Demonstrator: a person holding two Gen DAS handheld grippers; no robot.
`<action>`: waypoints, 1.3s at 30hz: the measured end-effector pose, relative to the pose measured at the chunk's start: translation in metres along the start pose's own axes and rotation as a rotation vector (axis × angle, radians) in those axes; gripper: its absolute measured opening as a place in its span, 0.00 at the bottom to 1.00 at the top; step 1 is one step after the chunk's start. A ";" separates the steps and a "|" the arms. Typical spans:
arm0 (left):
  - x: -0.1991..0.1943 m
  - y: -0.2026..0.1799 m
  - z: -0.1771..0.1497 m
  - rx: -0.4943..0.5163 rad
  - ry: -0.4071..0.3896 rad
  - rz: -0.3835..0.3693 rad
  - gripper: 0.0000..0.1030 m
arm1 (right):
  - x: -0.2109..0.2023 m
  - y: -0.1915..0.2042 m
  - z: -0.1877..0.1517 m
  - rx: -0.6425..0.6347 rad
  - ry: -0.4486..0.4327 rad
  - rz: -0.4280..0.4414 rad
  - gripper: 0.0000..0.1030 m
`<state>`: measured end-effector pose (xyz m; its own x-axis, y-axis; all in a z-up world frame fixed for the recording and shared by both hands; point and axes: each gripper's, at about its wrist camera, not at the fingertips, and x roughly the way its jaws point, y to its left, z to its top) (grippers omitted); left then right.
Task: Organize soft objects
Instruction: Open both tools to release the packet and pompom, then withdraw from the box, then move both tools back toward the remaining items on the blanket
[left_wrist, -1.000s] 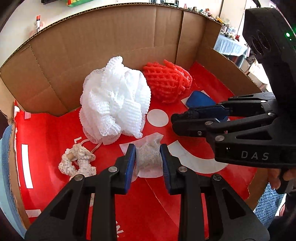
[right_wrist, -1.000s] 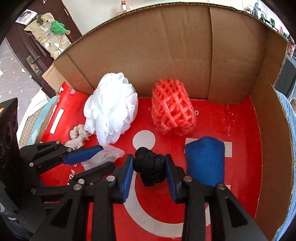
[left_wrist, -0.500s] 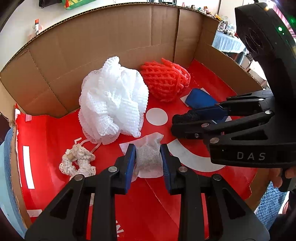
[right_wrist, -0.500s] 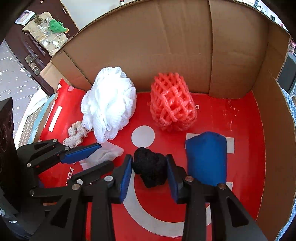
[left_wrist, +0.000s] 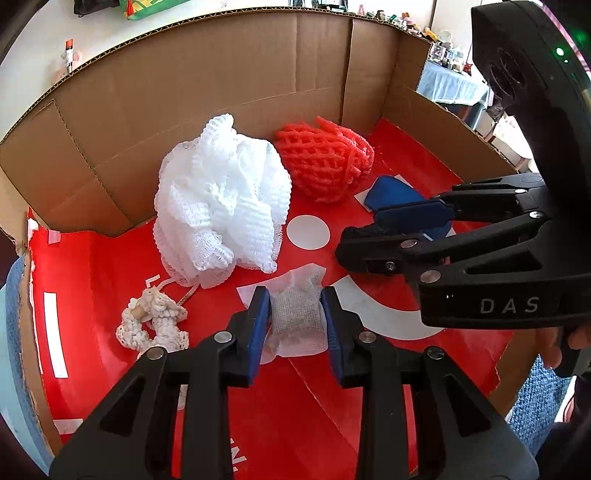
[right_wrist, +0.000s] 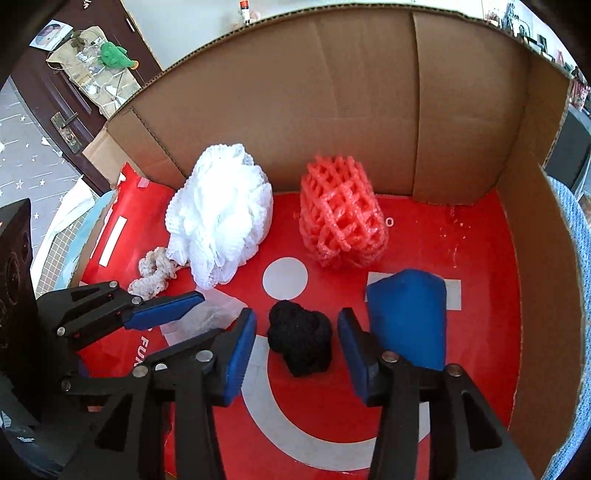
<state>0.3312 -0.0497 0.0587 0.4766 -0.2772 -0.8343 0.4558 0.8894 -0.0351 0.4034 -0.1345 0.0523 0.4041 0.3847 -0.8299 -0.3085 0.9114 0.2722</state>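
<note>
A: Where is the left gripper (left_wrist: 295, 317)?

B: Low over the red floor of the cardboard box (left_wrist: 221, 74). Its blue pads are pinching a small white mesh sachet (left_wrist: 295, 314), which lies on the floor between them, just in front of the white mesh puff (left_wrist: 221, 199).

A: And the right gripper (right_wrist: 297, 343)?

B: Its jaws are opening. The black knitted lump (right_wrist: 300, 338) sits on the red floor between the pads, with a clear gap on each side, so nothing presses on it.

A: What else is in the box?

B: The puff stands toward the back left, with a cream knotted cord (left_wrist: 155, 325) lying just beside it at the near left. A red foam net (right_wrist: 341, 218) stands near the back wall, right of the puff and apart from it. A blue cloth piece (right_wrist: 408, 321) lies on the floor just right of the right gripper's pad.

A: Are the two grippers close?

B: Side by side, the right one's fingers reaching across just right of the sachet.
</note>
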 end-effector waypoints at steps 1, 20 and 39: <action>0.000 0.000 0.000 0.000 -0.001 -0.003 0.28 | -0.001 0.000 0.000 -0.003 -0.004 -0.004 0.48; -0.051 0.003 -0.006 -0.021 -0.108 -0.005 0.64 | -0.048 0.013 -0.009 -0.020 -0.090 -0.003 0.65; -0.189 -0.020 -0.071 -0.120 -0.444 0.077 0.88 | -0.190 0.066 -0.089 -0.132 -0.442 -0.096 1.00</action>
<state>0.1786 0.0113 0.1782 0.7933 -0.3139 -0.5216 0.3286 0.9421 -0.0671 0.2297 -0.1610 0.1849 0.7551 0.3508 -0.5539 -0.3468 0.9307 0.1166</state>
